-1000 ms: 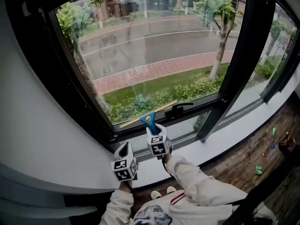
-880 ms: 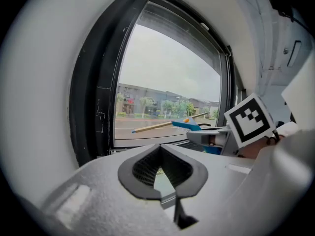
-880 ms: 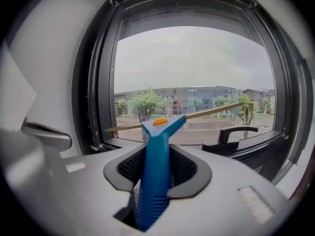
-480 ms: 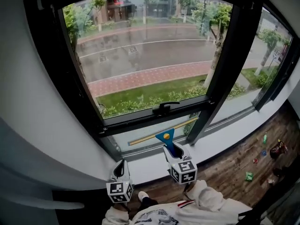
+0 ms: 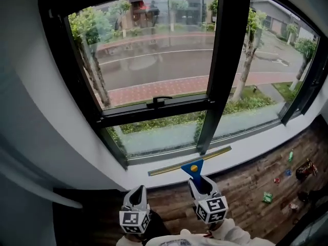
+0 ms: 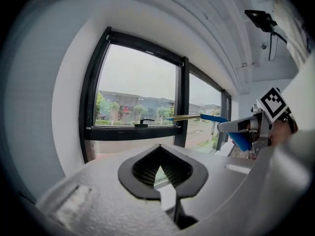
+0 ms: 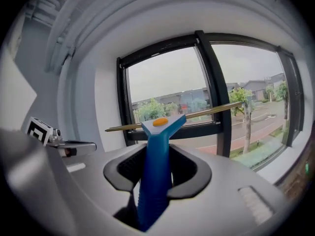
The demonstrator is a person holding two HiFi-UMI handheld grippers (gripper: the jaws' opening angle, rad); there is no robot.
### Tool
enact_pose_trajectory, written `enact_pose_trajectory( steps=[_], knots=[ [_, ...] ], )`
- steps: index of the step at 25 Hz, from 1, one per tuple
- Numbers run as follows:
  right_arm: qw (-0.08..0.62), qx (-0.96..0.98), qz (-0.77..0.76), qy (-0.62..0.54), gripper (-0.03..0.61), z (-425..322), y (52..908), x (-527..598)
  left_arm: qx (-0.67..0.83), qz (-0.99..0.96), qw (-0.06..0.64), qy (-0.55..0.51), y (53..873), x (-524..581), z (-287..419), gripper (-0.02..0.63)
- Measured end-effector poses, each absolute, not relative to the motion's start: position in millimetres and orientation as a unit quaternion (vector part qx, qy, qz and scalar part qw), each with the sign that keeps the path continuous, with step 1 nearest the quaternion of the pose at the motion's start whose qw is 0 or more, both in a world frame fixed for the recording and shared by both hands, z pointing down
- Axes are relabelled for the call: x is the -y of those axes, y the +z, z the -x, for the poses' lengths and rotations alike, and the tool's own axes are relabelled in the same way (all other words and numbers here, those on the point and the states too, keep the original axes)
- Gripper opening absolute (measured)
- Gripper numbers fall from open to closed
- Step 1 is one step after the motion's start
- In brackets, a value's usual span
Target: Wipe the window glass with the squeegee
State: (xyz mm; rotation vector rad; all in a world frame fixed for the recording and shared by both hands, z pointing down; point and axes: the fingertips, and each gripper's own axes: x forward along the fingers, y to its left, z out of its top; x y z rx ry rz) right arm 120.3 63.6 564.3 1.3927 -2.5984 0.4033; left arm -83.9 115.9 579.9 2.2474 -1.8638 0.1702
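The right tool (image 7: 157, 167) was clamped hard on the blue handle of the squeegee (image 5: 192, 166), jaws pinching it from both sides. The handle rose straight out ahead of the tool, an orange spot at its head. The thin brass-coloured blade ran crosswise just beyond the jaw tips, its right end tipped up a little. In the head view the blade lay across the white sill (image 5: 256, 141), below the lower pane, and it looked short of the glass (image 5: 154, 60).

The left tool (image 6: 160, 167) sat just to the left of the right one, near it but apart. Its jaws were together, with nothing between them, only a small diamond gap between the ribbed pads.

Ahead of both tools stood the black frame (image 5: 218, 76) and the window handle (image 5: 162, 100). Under them was the wood floor (image 5: 251, 181), with a few small bits well off to the right of the right tool.
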Motion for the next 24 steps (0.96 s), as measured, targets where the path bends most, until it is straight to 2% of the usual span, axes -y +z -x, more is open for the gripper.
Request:
enact_pose_trajectory(
  steps=[3, 9, 17, 24],
  knots=[
    [0.085, 0.869, -0.466, 0.142, 0.135, -153.2, 558.8, -102.0, 0.623, -0.773, 0.106, 0.061, 563.2, -150.3, 40.4, 0.003],
    [0.067, 0.874, -0.46, 0.141, 0.135, -163.1, 537.4, -146.0, 0.628, -0.77, 0.089, 0.068, 535.6, -194.9, 19.7, 0.002],
    [0.066, 0.869, -0.471, 0.139, 0.135, -132.8, 526.0, -175.9, 0.616, -0.781, 0.081, 0.069, 527.1, -227.7, 38.3, 0.002],
    [0.07, 0.879, -0.454, 0.129, 0.135, -84.4, 522.5, -198.0, 0.63, -0.768, 0.092, 0.063, 530.0, -253.4, 82.1, 0.002]
  ],
)
